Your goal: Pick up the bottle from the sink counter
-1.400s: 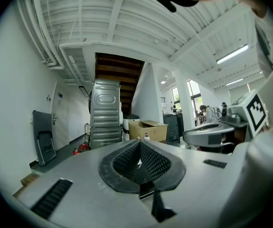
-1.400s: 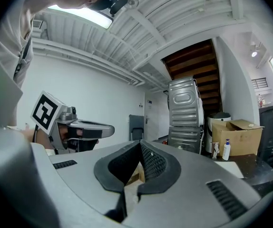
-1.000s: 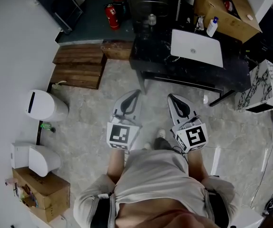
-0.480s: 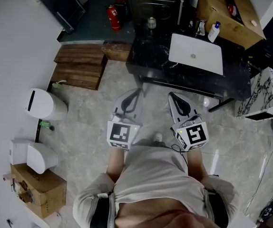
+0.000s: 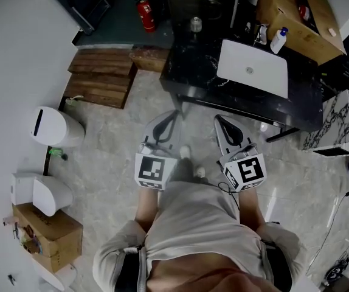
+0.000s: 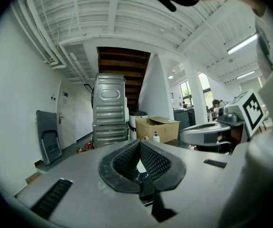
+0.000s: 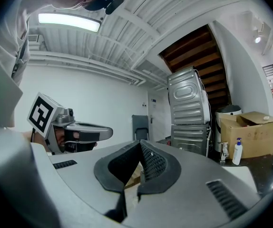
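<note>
Item: small white blue-capped bottle (image 5: 278, 40), upright on the black stone sink counter (image 5: 193, 62), far right corner, behind the white basin (image 5: 253, 69). Bearing: ahead and rightward, well apart; my right gripper (image 5: 219, 122) nearer than my left gripper (image 5: 174, 114). Both clenched, empty.

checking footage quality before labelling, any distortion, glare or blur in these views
Head view: evenly lit and sharp, the bottle small but clear, straight edges bowing slightly. Left gripper view: strong fisheye with black corners, the windows washed out. Right gripper view: same fisheye, the ceiling light blown out to glare.
</note>
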Demonstrator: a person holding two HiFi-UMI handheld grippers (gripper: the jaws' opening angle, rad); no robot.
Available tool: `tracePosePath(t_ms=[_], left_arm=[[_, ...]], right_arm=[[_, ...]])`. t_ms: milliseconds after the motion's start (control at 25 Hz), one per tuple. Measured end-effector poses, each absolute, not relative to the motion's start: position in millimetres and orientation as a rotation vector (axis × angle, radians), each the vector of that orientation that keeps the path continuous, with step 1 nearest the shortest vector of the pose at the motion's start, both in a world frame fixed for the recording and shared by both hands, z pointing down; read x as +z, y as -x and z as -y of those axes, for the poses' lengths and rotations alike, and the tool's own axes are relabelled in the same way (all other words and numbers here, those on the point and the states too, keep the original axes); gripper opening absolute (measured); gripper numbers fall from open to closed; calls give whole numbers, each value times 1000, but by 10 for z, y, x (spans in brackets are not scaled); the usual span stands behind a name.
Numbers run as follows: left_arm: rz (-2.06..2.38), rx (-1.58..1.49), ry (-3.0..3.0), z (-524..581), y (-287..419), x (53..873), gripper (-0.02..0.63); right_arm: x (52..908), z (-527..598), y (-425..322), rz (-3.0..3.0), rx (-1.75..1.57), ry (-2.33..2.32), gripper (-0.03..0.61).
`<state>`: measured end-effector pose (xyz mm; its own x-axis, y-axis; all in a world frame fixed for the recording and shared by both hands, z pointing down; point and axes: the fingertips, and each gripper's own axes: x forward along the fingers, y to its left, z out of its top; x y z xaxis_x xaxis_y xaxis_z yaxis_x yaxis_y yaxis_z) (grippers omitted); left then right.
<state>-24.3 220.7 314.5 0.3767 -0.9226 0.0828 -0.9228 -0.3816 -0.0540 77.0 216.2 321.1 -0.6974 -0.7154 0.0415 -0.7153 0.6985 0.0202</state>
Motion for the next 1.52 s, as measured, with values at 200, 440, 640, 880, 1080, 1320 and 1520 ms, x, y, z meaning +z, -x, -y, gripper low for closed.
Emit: tracePosePath(t_ms=[200, 440, 640, 880, 1080, 1320, 1520], left_arm=[[1744, 145, -2597, -2037, 306, 3204, 3], [1714, 137, -2609, -1784, 346, 3227, 3], [1671, 136, -2635, -1545, 368, 3242, 3], [1640, 137, -2647, -1224, 486, 3270, 3], [1613, 135, -2657, -981, 602, 3290, 3], [1572, 129, -2685, -720, 702, 3301, 3], [1532, 129, -2705, -550, 764, 3330, 3]], right_arm=[[3266, -1992, -719, 2837, 3, -1206, -3], [3293, -1756, -685, 2813, 16, -1238, -3], [3331, -1535, -646, 2790, 31, -1271, -3], [3352, -1218, -537, 2763, 33, -1297, -3], [3362, -986, -409, 2748, 35, -1316, -3], [3373, -753, -291, 2728, 38, -1359, -3], [3389, -635, -237, 2703, 54, -1410, -3]])
